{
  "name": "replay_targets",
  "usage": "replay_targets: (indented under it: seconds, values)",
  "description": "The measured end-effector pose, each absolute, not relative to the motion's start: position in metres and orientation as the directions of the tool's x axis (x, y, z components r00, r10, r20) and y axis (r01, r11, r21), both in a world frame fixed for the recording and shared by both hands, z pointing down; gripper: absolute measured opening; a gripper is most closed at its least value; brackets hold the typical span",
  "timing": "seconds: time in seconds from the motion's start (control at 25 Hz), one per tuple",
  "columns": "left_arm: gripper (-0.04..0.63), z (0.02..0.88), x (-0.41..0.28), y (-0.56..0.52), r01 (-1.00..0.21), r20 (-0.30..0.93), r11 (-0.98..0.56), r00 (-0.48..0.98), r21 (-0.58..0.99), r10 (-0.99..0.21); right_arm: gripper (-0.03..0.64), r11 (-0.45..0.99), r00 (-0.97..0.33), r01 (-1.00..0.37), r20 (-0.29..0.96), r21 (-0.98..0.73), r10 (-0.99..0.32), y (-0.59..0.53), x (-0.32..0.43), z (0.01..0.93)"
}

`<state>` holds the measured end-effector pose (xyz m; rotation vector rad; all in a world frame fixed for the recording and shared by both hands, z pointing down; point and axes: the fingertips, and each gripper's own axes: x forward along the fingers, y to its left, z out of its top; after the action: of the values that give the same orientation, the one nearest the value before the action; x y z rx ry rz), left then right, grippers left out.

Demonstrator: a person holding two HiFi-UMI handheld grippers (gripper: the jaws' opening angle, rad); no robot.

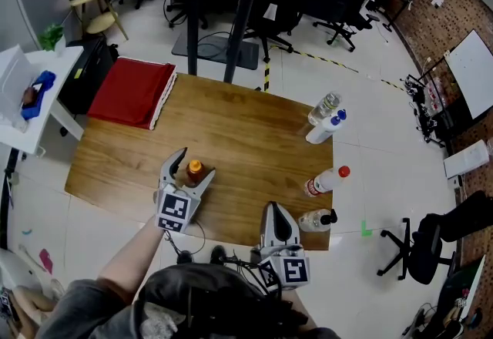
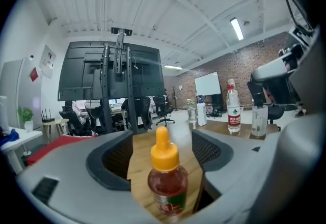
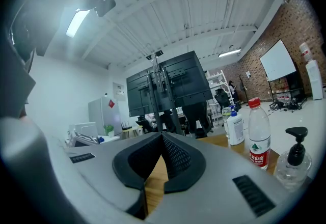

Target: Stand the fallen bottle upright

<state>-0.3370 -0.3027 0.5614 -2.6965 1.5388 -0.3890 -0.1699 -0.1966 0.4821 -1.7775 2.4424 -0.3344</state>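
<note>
Release step, we reckon: the sauce bottle (image 2: 167, 177) stands upright on the bench (image 1: 231, 129) btwn our left gripper's (image 1: 197, 162) wide-open jaws, pads clear of it. Right gripper (image 1: 275, 210) jaws closed, empty. Next we'd back the left straight off w/o clipping the bottle.

Left gripper spread round the bottle, right gripper closed up and empty.
Left gripper (image 1: 196, 163) sits near-left and is aimed far and slightly right. Its jaws are wide apart, with the bottle (image 2: 167, 182) upright between them and a gap on each side, so the pads are not pressing. The bare left forearm (image 1: 135, 256) runs up from the near-left to its marker cube (image 1: 174, 210). Right gripper (image 1: 274, 210) is to the right, at the near side, aimed far. Its jaws meet at the tips with nothing between them. The right arm is mostly hidden under the person's head and shoulders. The two grippers are apart, not touching.
</note>
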Motion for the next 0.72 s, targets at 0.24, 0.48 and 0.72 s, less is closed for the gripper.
replay_targets:
  seconds: [0.24, 0.48, 0.72]
  values:
    - [0.388, 0.547, -0.344, -0.28, -0.863, 0.18, -0.501, 0.484, -0.064, -0.856, 0.011, 0.289, -0.304, -0.929, 0.031, -0.232, -0.952, -0.189, -0.17, 0.478]
    - [0.387, 0.505, -0.349, -0.244, -0.831, 0.09, -0.555, 0.55, -0.039, -0.83, 0.011, 0.275, -0.284, -0.937, 0.011, -0.217, -0.959, -0.179, -0.167, 0.471]
    - [0.33, 0.478, -0.36, -0.205, -0.818, 0.05, -0.573, 0.571, -0.046, -0.819, 0.011, 0.26, -0.265, -0.944, 0.0, -0.206, -0.964, -0.171, -0.167, 0.463]
